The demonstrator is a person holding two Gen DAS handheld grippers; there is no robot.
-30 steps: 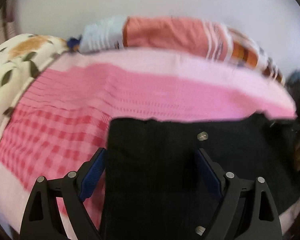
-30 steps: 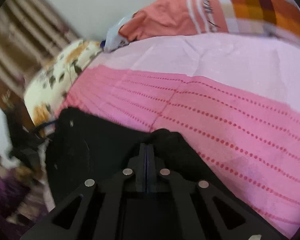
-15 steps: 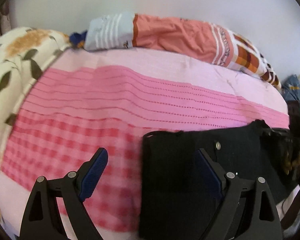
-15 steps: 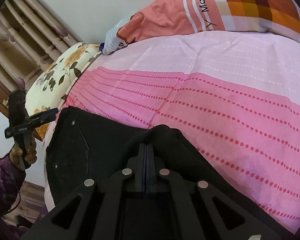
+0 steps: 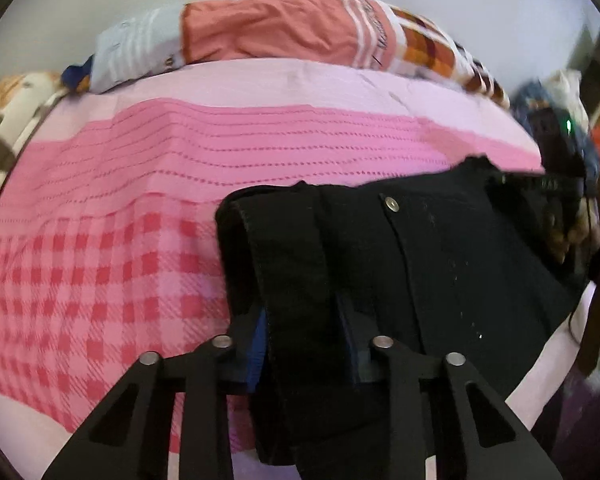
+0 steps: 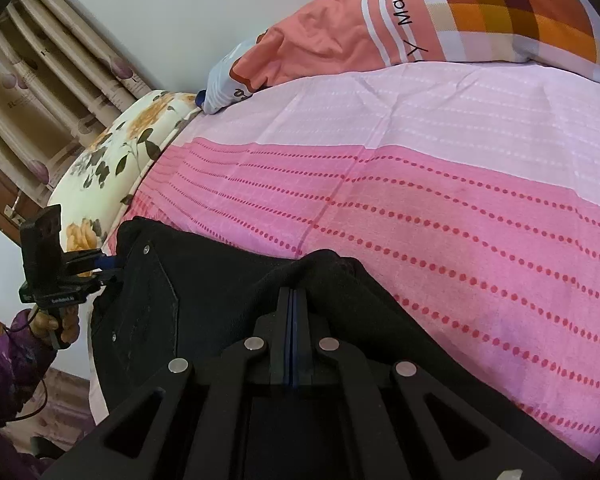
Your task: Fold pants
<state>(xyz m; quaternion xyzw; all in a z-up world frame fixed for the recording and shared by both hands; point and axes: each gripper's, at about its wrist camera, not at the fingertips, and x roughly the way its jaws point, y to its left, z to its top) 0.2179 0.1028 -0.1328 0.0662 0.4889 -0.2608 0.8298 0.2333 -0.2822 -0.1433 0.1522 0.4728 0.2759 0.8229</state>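
Note:
Black pants (image 5: pixel 440 272) lie on the near part of a pink bed sheet (image 5: pixel 140 200). My left gripper (image 5: pixel 302 320) is at their left edge. Its jaws are closing, and the blue pads (image 5: pixel 258 344) pinch a raised band of the black fabric. In the right wrist view my right gripper (image 6: pixel 294 296) is shut on a bunched corner of the pants (image 6: pixel 204 280) at their right end. That view also shows the left gripper (image 6: pixel 96 266) at the pants' far left edge, held by a hand (image 6: pixel 56 324) in a purple sleeve.
An orange, white and checked pillow (image 5: pixel 280 28) lies along the wall at the far side of the bed. A floral pillow (image 6: pixel 116 160) sits at the left end, with curtains (image 6: pixel 40 80) behind it. Clutter (image 5: pixel 572 92) stands beyond the right end of the bed.
The left gripper went from wide open over the pants to nearly closed on their left edge, which now stands up as a fold. The right gripper kept still and shut.

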